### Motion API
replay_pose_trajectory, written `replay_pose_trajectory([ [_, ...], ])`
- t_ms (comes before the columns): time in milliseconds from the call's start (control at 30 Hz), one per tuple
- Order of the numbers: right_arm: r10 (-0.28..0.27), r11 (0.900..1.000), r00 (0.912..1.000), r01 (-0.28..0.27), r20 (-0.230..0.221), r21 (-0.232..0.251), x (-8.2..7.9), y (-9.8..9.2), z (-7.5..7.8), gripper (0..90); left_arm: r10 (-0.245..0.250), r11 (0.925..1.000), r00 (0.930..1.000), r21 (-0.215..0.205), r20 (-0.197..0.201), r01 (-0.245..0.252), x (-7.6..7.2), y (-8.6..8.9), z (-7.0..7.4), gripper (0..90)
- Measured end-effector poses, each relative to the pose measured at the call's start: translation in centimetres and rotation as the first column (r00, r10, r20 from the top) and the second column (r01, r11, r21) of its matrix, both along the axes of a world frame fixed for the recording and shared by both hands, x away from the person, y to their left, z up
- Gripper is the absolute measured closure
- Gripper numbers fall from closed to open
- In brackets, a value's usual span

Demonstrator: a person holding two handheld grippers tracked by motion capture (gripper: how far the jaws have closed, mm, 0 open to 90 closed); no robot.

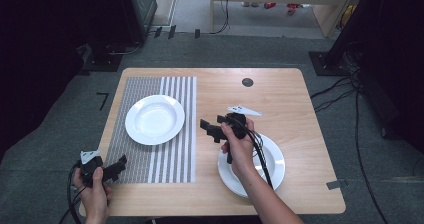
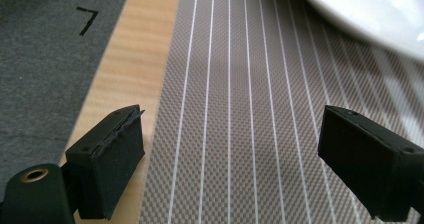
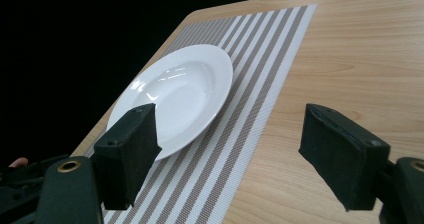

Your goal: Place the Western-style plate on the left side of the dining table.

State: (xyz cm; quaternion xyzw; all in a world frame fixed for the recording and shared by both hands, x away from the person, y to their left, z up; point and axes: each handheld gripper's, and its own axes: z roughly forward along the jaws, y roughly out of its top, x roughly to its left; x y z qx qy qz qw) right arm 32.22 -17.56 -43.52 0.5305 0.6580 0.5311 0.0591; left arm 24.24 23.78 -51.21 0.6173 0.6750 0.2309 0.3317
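A white deep plate (image 1: 154, 119) rests on a grey striped placemat (image 1: 172, 159) on the left half of the wooden table (image 1: 280, 91). A second white plate (image 1: 275, 171) lies at the front right, partly under the person's right hand. My right gripper (image 1: 209, 129) hovers open just left of that second plate, jaws pointing toward the placemat. Its own view has the deep plate (image 3: 175, 96) ahead, beyond the open right gripper (image 3: 230, 154). My left gripper (image 1: 119, 168) is open over the placemat's front left corner. From the left gripper (image 2: 235, 154), the plate rim (image 2: 370, 19) lies ahead.
A small dark round grommet (image 1: 247, 82) is set in the table near its far edge. Grey carpet surrounds the table, with cables (image 1: 360, 134) on the floor at the right and dark equipment stands (image 1: 107, 59) behind.
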Motion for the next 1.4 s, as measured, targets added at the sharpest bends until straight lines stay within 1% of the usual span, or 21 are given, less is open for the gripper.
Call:
replay_pose_trajectory([
  [100, -0.006, 1.0, 0.9999, 0.006, 0.011, -0.002, -0.4, -0.9, 0.2, 23.3, -0.011, 0.999, 0.9999, 0.044, -0.003, 0.011, -0.4, -0.4, -0.1, 11.4],
  [167, -0.016, 1.0, 0.9997, 0.016, 0.017, -0.007, -0.7, -1.5, 0.3, 23.3, -0.02, 0.9961, 0.9998, 0.086, -0.005, 0.02, -0.6, -0.8, -0.3, 11.3],
  [233, -0.023, 1.0, 0.9995, 0.023, 0.023, -0.008, -1.0, -2.2, 0.3, 23.3, -0.02, 0.9895, 0.9998, 0.143, -0.007, 0.02, -0.7, -1.4, -0.5, 11.4],
  [267, -0.026, 1.0, 0.9994, 0.026, 0.023, -0.007, -1.2, -2.6, 0.2, 23.3, -0.02, 0.9864, 0.9998, 0.163, -0.002, 0.02, -0.7, -1.6, -0.6, 11.1],
  [300, -0.031, 0.999, 0.9993, 0.031, 0.021, -0.009, -1.3, -3.0, 0.2, 23.3, -0.017, 0.9862, 0.9999, 0.165, 0.001, 0.017, -0.7, -1.7, -0.6, 10.8],
  [333, -0.035, 0.999, 0.9991, 0.036, 0.022, -0.008, -1.5, -3.4, 0.1, 23.3, -0.015, 0.9877, 0.9999, 0.155, -0.002, 0.015, -0.7, -1.6, -0.6, 10.8],
  [467, -0.053, 0.999, 0.9982, 0.054, 0.026, -0.009, -2.4, -5.3, 0.0, 23.3, -0.015, 0.9877, 0.9999, 0.156, -0.001, 0.015, -0.7, -1.6, -0.7, 10.6],
  [567, -0.074, 0.997, 0.9967, 0.075, 0.035, -0.019, -3.0, -6.7, 0.0, 23.3, -0.016, 0.9876, 0.9999, 0.156, -0.002, 0.016, -0.7, -1.6, -0.7, 10.6],
  [700, -0.103, 0.994, 0.9941, 0.104, 0.033, -0.027, -3.8, -8.7, -0.3, 23.4, -0.015, 0.9877, 0.9999, 0.156, -0.002, 0.015, -0.7, -1.6, -0.7, 10.6],
  [767, -0.103, 0.995, 0.9944, 0.103, 0.025, -0.003, -4.0, -9.5, -0.3, 23.4, -0.015, 0.9878, 0.9999, 0.155, -0.002, 0.015, -0.7, -1.6, -0.7, 10.5],
  [933, -0.124, 0.992, 0.9917, 0.124, 0.035, -0.017, -4.7, -11.2, -0.3, 23.5, -0.015, 0.9878, 0.9999, 0.155, -0.002, 0.015, -0.7, -1.6, -0.7, 10.5],
  [1033, -0.14, 0.989, 0.9886, 0.143, 0.055, -0.049, -5.0, -12.2, -0.4, 23.9, -0.015, 0.9879, 0.9999, 0.155, -0.001, 0.015, -0.7, -1.6, -0.7, 10.5],
  [1100, -0.158, 0.984, 0.9842, 0.164, 0.08, -0.071, -5.2, -13.3, -0.5, 24.3, -0.015, 0.9879, 0.9999, 0.155, -0.001, 0.015, -0.7, -1.6, -0.7, 10.5],
  [1167, -0.176, 0.981, 0.9811, 0.181, 0.081, -0.07, -5.4, -14.4, -0.8, 24.3, -0.015, 0.9879, 0.9999, 0.155, -0.001, 0.015, -0.7, -1.6, -0.7, 10.5],
  [1233, -0.186, 0.979, 0.9788, 0.193, 0.084, -0.073, -5.5, -15.1, -1.0, 24.3, -0.015, 0.9879, 0.9999, 0.154, -0.001, 0.015, -0.7, -1.6, -0.7, 10.5],
  [1400, -0.226, 0.97, 0.972, 0.231, 0.065, -0.082, -6.0, -17.5, -1.9, 24.3, -0.015, 0.9879, 0.9999, 0.154, -0.001, 0.015, -0.7, -1.6, -0.7, 10.5],
])
